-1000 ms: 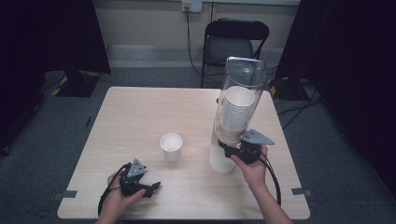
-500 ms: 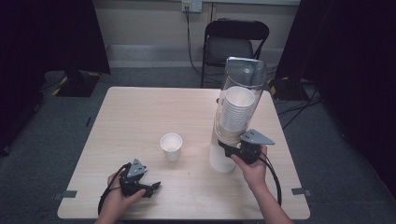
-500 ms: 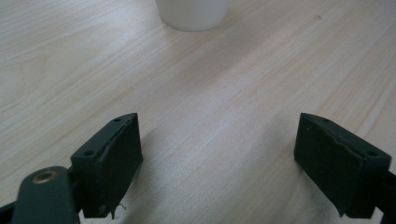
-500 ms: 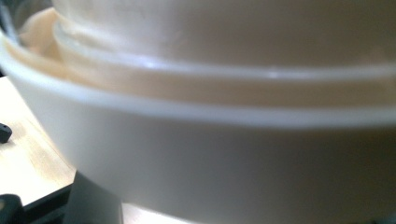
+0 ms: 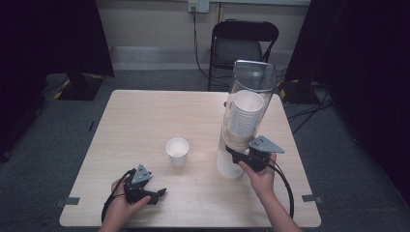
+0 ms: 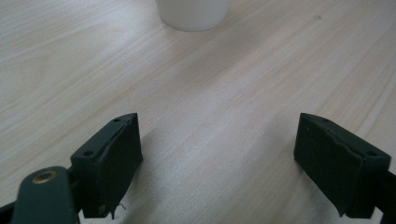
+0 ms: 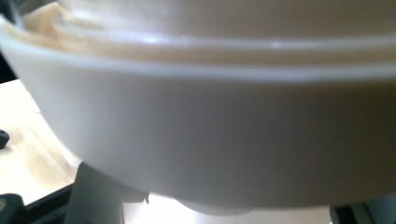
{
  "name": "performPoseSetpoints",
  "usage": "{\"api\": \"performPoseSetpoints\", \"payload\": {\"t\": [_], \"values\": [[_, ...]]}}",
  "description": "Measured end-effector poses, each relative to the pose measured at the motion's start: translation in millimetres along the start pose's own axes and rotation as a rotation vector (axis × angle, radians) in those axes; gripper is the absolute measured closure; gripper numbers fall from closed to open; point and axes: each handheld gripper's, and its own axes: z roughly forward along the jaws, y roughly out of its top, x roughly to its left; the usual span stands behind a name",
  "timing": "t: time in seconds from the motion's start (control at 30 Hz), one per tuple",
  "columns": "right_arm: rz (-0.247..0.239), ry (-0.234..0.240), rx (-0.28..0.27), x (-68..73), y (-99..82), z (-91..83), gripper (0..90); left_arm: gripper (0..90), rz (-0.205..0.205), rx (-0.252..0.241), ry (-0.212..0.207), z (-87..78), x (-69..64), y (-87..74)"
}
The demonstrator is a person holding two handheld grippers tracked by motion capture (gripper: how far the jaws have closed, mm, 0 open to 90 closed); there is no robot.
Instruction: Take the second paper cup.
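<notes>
White cup (image 7: 224, 154), blurred, apparently clamped by right gripper (image 5: 238, 158) beneath dispenser (image 5: 246, 111).

Pale, light-wood grain with fine streaks across the table (image 5: 145, 121); plain white on the lone paper cup (image 5: 177, 151) and on the stacked cups (image 5: 244, 113) inside the clear, colourless dispenser tube (image 5: 251, 82), with a white base (image 5: 229, 166) below. Matte black on both grippers, left gripper (image 5: 157, 195) and right gripper (image 5: 232, 153), each topped by a grey plate, black cables trailing. Black chair (image 5: 241, 43), dark grey carpet (image 5: 58, 140), cream wall (image 5: 150, 24).
</notes>
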Motion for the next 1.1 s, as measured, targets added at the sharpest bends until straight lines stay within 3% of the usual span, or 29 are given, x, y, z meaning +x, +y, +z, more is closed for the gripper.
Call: {"api": "performPoseSetpoints", "payload": {"t": [0.63,1.1], "values": [[0.017,-0.001,-0.007,1.8,-4.5,-1.6,35.7,14.8,0.002,0.001,0.0,-0.1,0.1,0.0],[-0.004,0.0,-0.002,0.8,-7.5,-2.7,36.4,14.8,0.002,0.001,0.0,-0.1,0.1,-0.1]]}}
